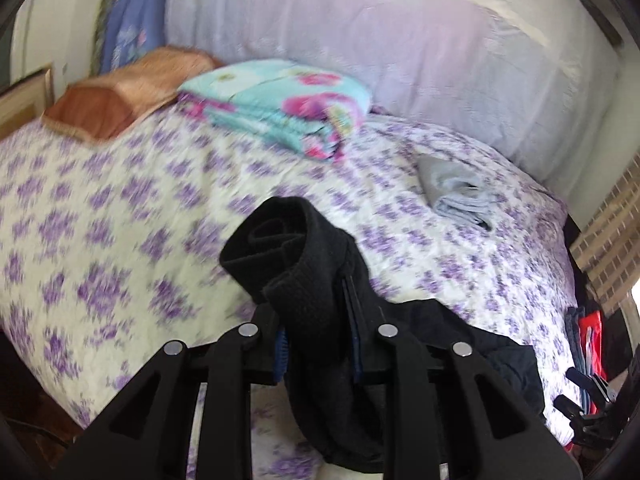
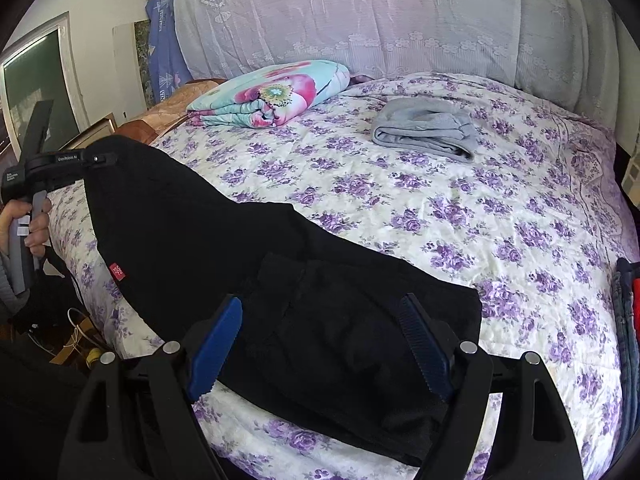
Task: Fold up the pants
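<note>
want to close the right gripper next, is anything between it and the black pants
Nothing visible. The right gripper hangs open directly over the black pants, its blue pads either side of bare fabric. The left gripper is already shut on the pants' other end, away to the left.

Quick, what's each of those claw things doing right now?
Left gripper: closed on a bunched end of the black pants, lifted off the bed.
Right gripper: open, jaws either side of the pants, not pinching.
</note>
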